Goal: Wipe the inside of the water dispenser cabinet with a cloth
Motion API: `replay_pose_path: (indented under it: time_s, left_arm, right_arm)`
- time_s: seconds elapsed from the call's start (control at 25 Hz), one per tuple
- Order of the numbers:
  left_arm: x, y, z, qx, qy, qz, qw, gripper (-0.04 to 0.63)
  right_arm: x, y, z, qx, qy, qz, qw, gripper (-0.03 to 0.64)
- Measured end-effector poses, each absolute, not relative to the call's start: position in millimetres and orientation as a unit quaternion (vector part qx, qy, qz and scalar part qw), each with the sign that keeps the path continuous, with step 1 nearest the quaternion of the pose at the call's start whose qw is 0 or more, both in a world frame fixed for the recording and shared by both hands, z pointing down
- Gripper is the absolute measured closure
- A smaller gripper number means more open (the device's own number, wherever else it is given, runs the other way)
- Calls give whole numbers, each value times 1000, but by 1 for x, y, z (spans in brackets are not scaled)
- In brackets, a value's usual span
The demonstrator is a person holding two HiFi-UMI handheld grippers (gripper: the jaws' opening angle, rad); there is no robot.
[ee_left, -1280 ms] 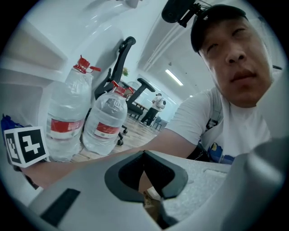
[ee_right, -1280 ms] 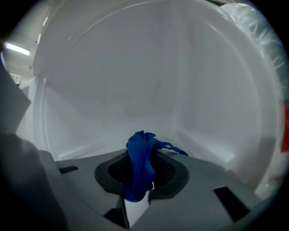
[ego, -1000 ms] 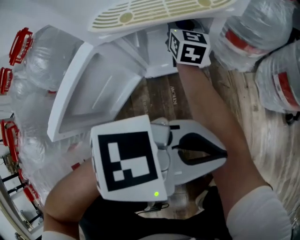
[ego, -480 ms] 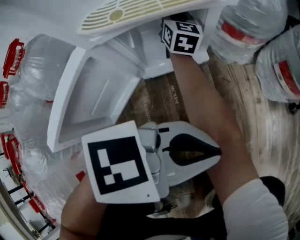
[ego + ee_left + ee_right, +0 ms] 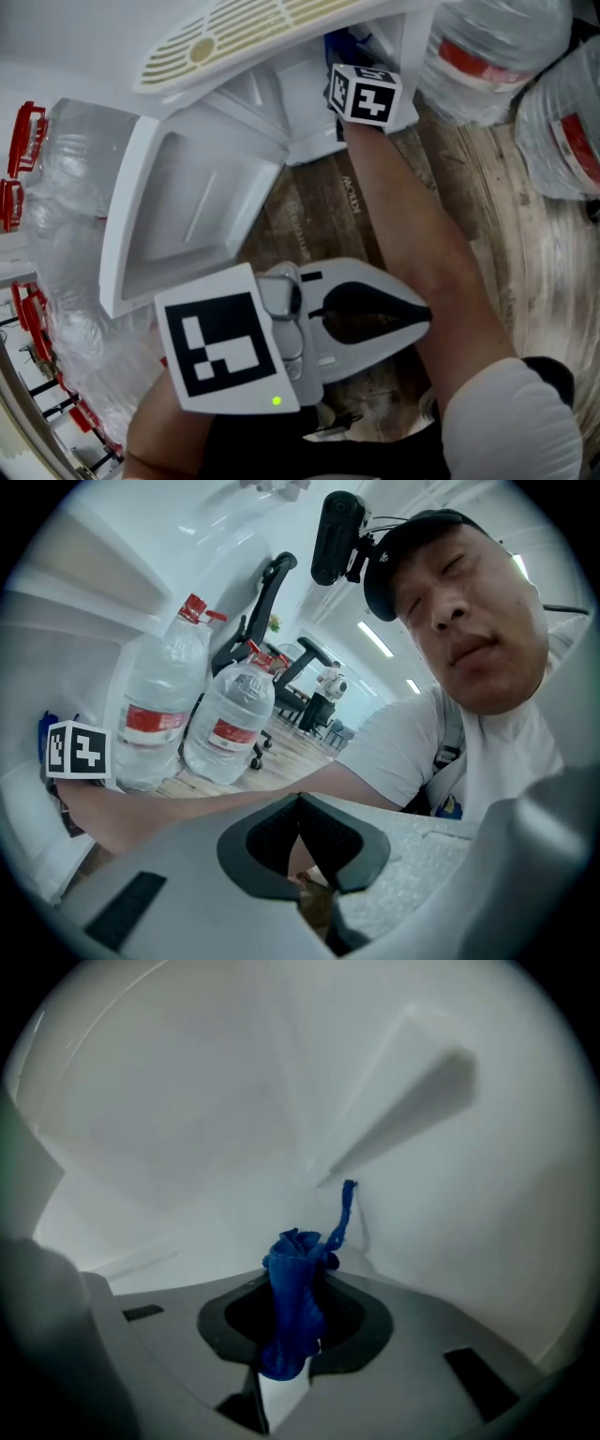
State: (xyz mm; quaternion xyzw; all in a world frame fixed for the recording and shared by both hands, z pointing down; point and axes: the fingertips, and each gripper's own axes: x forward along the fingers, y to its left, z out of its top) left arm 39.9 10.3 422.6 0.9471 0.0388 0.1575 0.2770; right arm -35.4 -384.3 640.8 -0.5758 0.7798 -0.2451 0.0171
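R tongs (image 5: 302, 1274) clamped tight on a crumpled blue cloth (image 5: 292, 1302). The cloth bunches up above the tips, w/ one thin strand sticking up toward an inner corner; can't tell if the strand touches the wall. All round it is the smooth white inside of the water dispenser cabinet (image 5: 187, 1101), dim, w/ an angled ridge upper right.

Head view: the R tongs' black-and-white marker cube (image 5: 366, 94) sits at the cabinet mouth, w/ the forearm stretched out behind it. A bit of blue shows just past the cube, inside the opening. White cabinet door (image 5: 187, 202) hangs open to the left, inner panel facing the camera. Cream slotted grille (image 5: 244, 26) on the dispenser juts out over the opening.

L tongs (image 5: 417, 314) sit near the body, over the wood-plank floor (image 5: 305, 220), well apart from the cabinet, tips pointing at the right forearm. In the left gripper view the dark pads are closed together at the tips, nothing btwn them.

Large clear water bottles w/ red labels (image 5: 487, 52) stand right of the dispenser. More clear bottles w/ red handles (image 5: 56, 178) crowd left of the door.
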Motion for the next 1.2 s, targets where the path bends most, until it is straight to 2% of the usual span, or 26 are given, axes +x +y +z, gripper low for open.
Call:
replay_pose_path:
  time_s: [0.24,0.48,0.64,0.88,1.2]
  left_arm:
    - [46,12,415,952,44,154,260,595]
    - [43,9,419,951,39,156,265,595]
    - [39,10,419,952,36,162,257,595]
    - [37,13,417,953,36,160,254,595]
    - [36,13,418,952,36,156,259,595]
  right_arm:
    - [-48,-371,597,-547,800,-236,71,540]
    - [-83,-375,521,-491,826,-214,173,541]
    - [-86,-385,514,-473,814,-249,227,540]
    - [-68,-392,549,-501,788,-280,221,540]
    - [-63,-390,627,-529,755,-358,151,540]
